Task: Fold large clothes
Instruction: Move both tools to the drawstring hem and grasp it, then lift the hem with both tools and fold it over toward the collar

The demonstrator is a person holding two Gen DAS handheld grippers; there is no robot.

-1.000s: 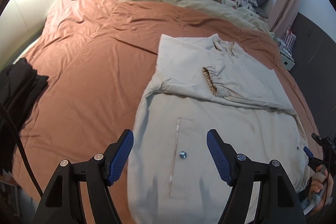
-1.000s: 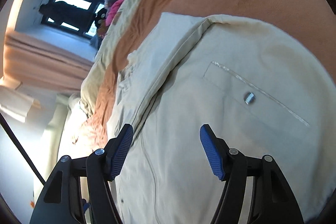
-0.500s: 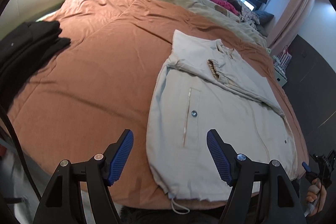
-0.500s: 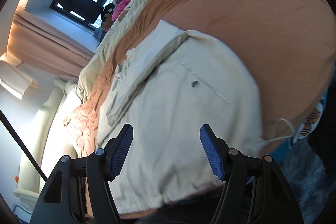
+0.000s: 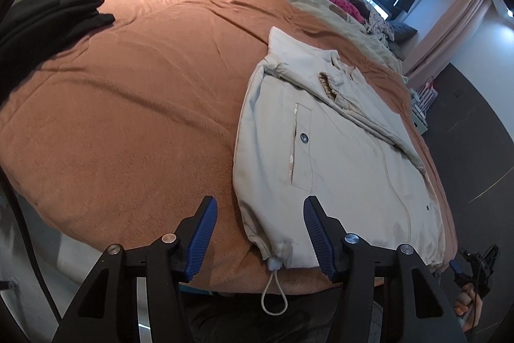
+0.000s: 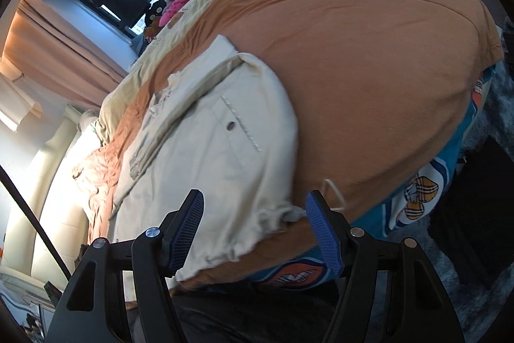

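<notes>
The jacket (image 5: 340,156) lies flat on the bed (image 5: 135,105), one sleeve folded across it, its hem at the near edge. The left gripper (image 5: 258,230) hovers off that hem, fingers wide apart and holding nothing. The right gripper (image 6: 255,229), rolled sideways, is likewise wide open and empty by the hem.

Colours, bed scene
Jacket (image 5: 347,156): beige, dk snap. Duvet (image 5: 135,105): rust-orange. Folded clothes (image 5: 48,18): blk. Sheet (image 6: 427,192): blue w/ cartoon print. Gripper pads (image 5: 200,233): blue.
</notes>
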